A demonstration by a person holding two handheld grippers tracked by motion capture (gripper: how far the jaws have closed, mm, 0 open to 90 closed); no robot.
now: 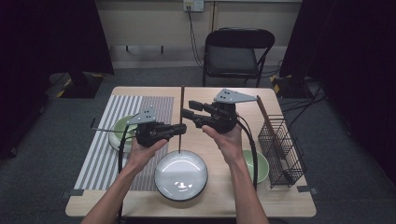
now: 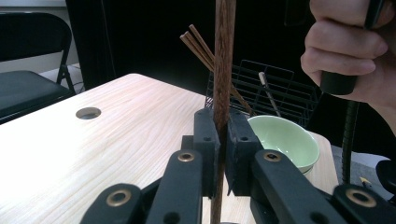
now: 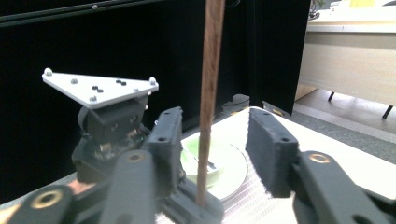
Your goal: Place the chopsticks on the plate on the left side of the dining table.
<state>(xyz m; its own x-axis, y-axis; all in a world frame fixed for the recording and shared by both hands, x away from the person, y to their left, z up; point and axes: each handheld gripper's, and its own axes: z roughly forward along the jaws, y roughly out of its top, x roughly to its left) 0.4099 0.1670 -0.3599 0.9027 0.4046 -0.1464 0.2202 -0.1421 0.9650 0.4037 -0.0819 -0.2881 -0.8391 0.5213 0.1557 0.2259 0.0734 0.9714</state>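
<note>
I've got the left gripper point(image 2: 223, 154) clamped on the chopstick point(image 2: 223, 70), upright above the table point(image 1: 219, 196) by the plate point(image 1: 181, 175). My right gripper point(image 3: 214, 149) stands open around it, pads clear. I judge this a handover, just completed. Next I back the right away without knocking it, rack point(image 1: 281, 149) beyond.

A black folding metal chair point(image 1: 239, 50) stands on grey carpeted floor point(image 1: 42, 154) beyond the light wooden table point(image 1: 219, 198). Behind it runs a cream wall point(image 1: 149, 21) with a socket point(image 1: 194, 5), flanked by dark black curtains point(image 1: 51, 32).
</note>
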